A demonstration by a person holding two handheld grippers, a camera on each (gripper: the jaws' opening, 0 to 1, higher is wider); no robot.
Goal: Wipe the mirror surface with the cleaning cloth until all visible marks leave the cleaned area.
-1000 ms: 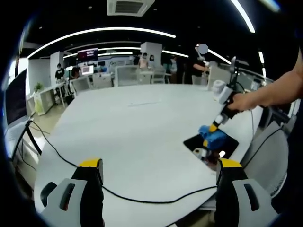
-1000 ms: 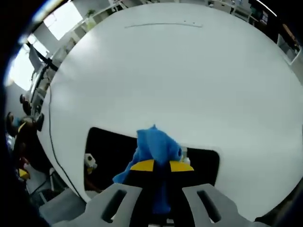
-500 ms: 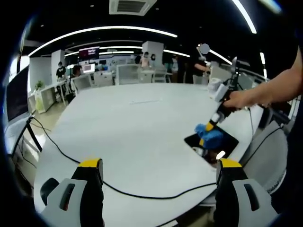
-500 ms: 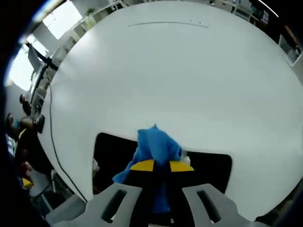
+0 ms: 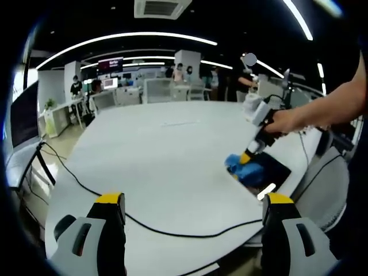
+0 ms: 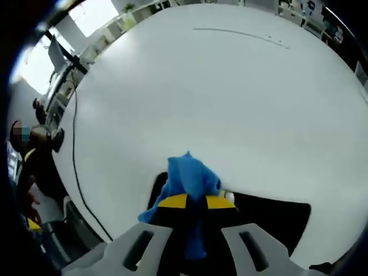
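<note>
A dark rectangular mirror (image 5: 267,172) lies flat on the white table (image 5: 167,155) near its right edge. My right gripper (image 5: 248,156) is shut on a bright blue cleaning cloth (image 5: 240,167) and presses it on the mirror's left end. In the right gripper view the blue cloth (image 6: 190,178) bunches out above the shut yellow-tipped jaws, with the mirror (image 6: 270,213) dark beneath and to the right. My left gripper (image 5: 192,210) hovers open over the near table edge, well to the left of the mirror, with nothing between its fingers.
A black cable (image 5: 144,224) runs across the near part of the table. A person's hand and forearm (image 5: 322,112) hold the right gripper. Desks, chairs and several people stand in the office behind. A chair (image 5: 333,190) stands at the table's right edge.
The right gripper has slid the cloth leftward across the mirror to its left end. The left gripper has stayed in place.
</note>
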